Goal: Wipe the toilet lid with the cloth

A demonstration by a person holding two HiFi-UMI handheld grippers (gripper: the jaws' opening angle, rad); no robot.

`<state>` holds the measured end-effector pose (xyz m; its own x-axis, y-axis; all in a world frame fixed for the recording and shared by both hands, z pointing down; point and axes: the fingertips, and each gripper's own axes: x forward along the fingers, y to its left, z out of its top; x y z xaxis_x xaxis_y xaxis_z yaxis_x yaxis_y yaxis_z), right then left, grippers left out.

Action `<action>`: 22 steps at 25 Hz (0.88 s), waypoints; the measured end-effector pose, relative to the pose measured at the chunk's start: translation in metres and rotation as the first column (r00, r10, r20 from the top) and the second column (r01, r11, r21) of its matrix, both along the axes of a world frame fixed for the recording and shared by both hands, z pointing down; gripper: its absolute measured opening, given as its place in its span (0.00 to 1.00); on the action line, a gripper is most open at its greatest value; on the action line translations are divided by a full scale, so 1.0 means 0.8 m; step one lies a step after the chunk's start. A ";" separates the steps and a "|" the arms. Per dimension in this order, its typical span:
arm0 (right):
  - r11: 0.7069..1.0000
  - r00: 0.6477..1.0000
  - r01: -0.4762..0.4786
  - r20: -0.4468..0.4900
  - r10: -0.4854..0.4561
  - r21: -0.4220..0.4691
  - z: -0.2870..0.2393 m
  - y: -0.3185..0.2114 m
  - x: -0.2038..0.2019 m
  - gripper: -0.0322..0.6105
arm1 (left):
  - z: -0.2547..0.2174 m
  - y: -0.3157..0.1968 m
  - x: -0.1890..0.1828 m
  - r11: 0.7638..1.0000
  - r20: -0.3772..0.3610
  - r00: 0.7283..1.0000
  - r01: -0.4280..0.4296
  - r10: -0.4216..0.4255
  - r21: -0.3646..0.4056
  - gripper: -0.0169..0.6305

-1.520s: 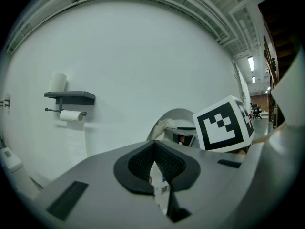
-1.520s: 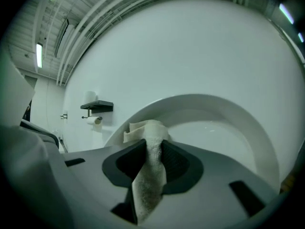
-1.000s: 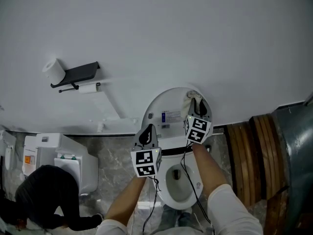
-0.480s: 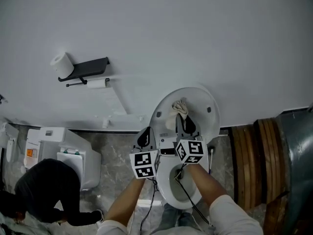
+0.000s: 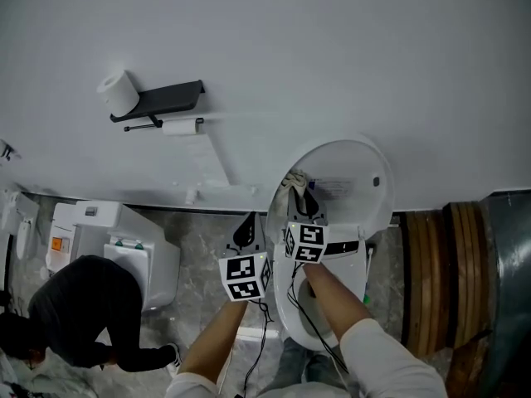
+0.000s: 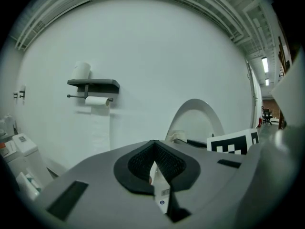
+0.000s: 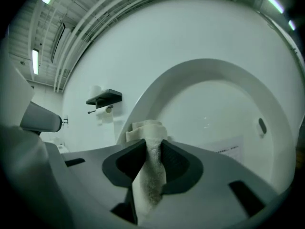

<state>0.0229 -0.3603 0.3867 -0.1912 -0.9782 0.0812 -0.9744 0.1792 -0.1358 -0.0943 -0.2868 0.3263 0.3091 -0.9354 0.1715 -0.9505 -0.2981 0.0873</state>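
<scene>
Your right gripper [image 5: 308, 207] clamped the cloth [image 5: 295, 182] at the lid's [image 5: 357, 162] left edge; left gripper [image 5: 246, 232] was closed, empty. Wiping seemed under way, much apparently left.

The right gripper [image 7: 151, 151] pinches a pale cloth [image 7: 147, 128], its bunched end poking toward twelve o'clock in front of the raised toilet lid [image 7: 224, 104]. A dark wall shelf [image 7: 105, 98] sits at ten o'clock.

I'm in a bathroom set-up here: toilet [image 5: 357, 160] against a white wall [image 5: 332, 40], paper-roll shelf [image 5: 162, 104] to its left. Overhead, strip lights [image 7: 36, 61] on an open industrial ceiling [image 7: 95, 13].
</scene>
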 end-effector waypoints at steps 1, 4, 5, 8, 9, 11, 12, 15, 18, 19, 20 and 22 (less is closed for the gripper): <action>1.000 1.000 -0.012 -0.005 0.012 0.004 -0.001 -0.001 0.007 0.20 | 0.001 -0.001 -0.001 1.000 0.001 1.000 0.001 -0.001 -0.001 0.04; 0.998 0.998 -0.054 -0.025 0.055 0.011 -0.001 0.000 0.038 0.20 | 0.003 0.000 0.003 1.000 -0.002 1.000 -0.001 0.001 -0.006 0.04; 0.997 0.997 -0.073 -0.033 0.073 0.010 0.001 0.000 0.052 0.20 | 0.004 0.000 0.006 1.000 -0.005 1.000 -0.004 0.004 -0.008 0.04; 0.991 0.990 -0.131 -0.055 0.131 0.006 0.005 0.002 0.099 0.20 | 0.010 0.002 0.020 1.000 -0.011 1.000 -0.021 0.021 -0.020 0.04; 0.989 0.987 -0.149 -0.064 0.149 0.006 0.006 0.003 0.115 0.20 | 0.013 0.003 0.026 0.999 -0.010 1.000 -0.030 0.029 -0.025 0.04; 0.981 0.978 -0.192 -0.081 0.192 0.008 0.007 0.004 0.147 0.20 | 0.017 0.004 0.039 0.998 -0.005 0.999 -0.048 0.048 -0.031 0.04; 0.976 0.972 -0.217 -0.085 0.218 0.011 0.007 0.005 0.165 0.21 | 0.018 0.004 0.046 0.998 -0.002 0.998 -0.057 0.057 -0.032 0.04; 0.951 0.947 -0.308 -0.088 0.308 0.008 0.008 0.012 0.220 0.20 | 0.017 0.005 0.066 0.996 0.006 0.996 -0.085 0.085 -0.028 0.04; 0.915 0.911 -0.404 -0.093 0.402 -0.003 0.011 0.024 0.272 0.20 | 0.016 0.007 0.081 0.995 0.013 0.995 -0.100 0.100 -0.024 0.04; 0.905 0.901 -0.426 -0.095 0.424 -0.005 0.012 0.027 0.285 0.20 | 0.017 0.006 0.084 0.995 0.016 0.995 -0.102 0.102 -0.021 0.04; 0.898 0.894 -0.439 -0.099 0.437 -0.005 0.012 0.030 0.294 0.20 | 0.017 0.006 0.087 0.994 0.018 0.994 -0.104 0.104 -0.019 0.04; 0.888 0.884 -0.459 -0.100 0.457 -0.001 0.011 0.034 0.303 0.21 | 0.019 0.007 0.091 0.994 0.019 0.994 -0.108 0.109 -0.021 0.04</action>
<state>0.2654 -0.3331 0.3952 0.2873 -0.9525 0.1006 -0.9556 -0.2922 -0.0373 -0.0215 -0.2816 0.3414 0.4048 -0.8930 0.1967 -0.9143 -0.3979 0.0751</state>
